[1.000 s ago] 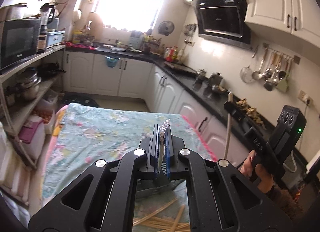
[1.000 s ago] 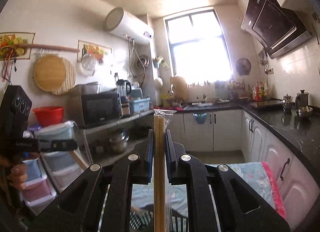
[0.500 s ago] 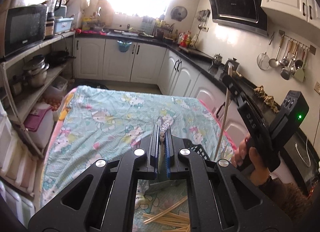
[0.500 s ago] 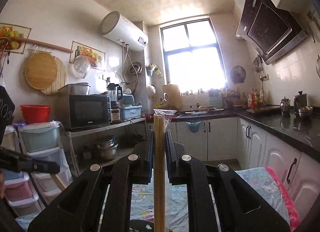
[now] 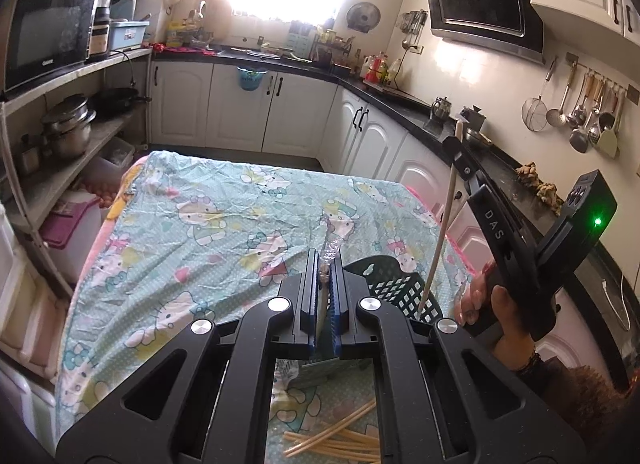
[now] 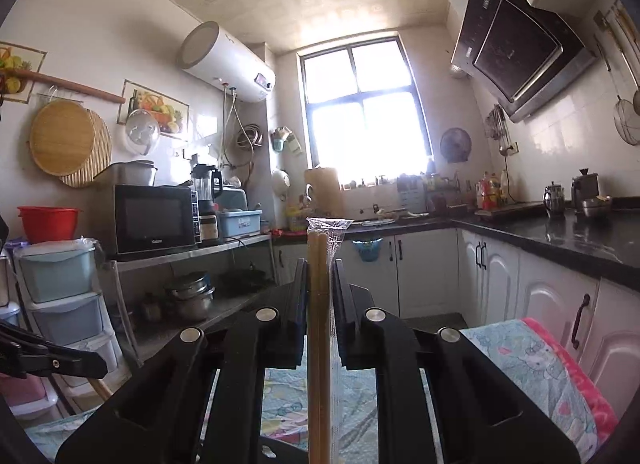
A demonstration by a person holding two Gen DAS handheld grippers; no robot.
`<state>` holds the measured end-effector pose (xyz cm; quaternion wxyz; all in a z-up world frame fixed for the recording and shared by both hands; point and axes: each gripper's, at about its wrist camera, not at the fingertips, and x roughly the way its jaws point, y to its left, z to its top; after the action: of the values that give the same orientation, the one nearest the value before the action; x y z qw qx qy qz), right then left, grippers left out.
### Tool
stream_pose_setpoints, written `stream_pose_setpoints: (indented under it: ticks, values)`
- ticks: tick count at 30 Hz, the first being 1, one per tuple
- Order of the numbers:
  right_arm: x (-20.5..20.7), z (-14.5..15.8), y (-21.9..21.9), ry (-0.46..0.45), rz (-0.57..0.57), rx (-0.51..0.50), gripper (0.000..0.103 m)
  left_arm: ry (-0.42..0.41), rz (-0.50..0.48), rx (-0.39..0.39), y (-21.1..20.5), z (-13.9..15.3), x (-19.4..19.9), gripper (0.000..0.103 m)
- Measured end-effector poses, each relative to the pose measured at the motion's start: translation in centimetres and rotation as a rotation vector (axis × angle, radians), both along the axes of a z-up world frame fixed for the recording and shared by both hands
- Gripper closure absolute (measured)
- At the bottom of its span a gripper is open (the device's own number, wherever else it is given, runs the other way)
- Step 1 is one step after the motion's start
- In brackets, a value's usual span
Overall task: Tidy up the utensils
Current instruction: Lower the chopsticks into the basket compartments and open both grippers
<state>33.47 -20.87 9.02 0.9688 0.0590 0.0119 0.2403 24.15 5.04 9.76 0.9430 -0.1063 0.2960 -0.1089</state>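
The right gripper (image 6: 320, 292) has just been easing its jaws, wrapped chopsticks (image 6: 319, 304) upright between them, the pair's low end over the black basket (image 5: 396, 284) at five o'clock on the table (image 5: 208, 224); the left gripper (image 5: 326, 296) pinches a crinkly wrapper (image 5: 331, 254); loose chopsticks (image 5: 336, 434) lie at six o'clock.

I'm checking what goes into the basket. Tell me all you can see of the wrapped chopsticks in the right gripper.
The wrapped chopsticks are a pair of pale wooden sticks in a clear plastic sleeve that flares above their top. They stand upright between the jaws of the right gripper, which have just been opening. Their lower end dips into the black basket.
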Motion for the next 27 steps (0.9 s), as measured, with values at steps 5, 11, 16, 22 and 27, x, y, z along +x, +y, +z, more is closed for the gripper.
stream_pose_setpoints:
  ticks: [5,11,16,22,27]
  values:
    - [-0.4,-0.7,-0.4,0.008,0.001,-0.011,0.074,-0.001,-0.003,0.004,-0.2,-0.5,0.2,0.1]
    - [-1.7,-0.6,-1.5,0.046,0.03,-0.025,0.053,-0.008,0.002,-0.018,0.2,-0.5,-0.2,0.073]
    - [-3.1,0.0,-3.0,0.123,0.055,-0.031,0.032,-0.039,0.025,-0.037,0.9,0.1,-1.1,0.053]
    - [-5.4,0.2,-4.1,0.191,0.077,-0.054,0.024,-0.089,0.061,-0.052,1.8,0.7,-2.9,0.028]
    - [-7.1,0.0,-4.6,0.237,0.079,-0.082,0.023,-0.113,0.076,-0.036,1.9,0.6,-4.3,0.016]
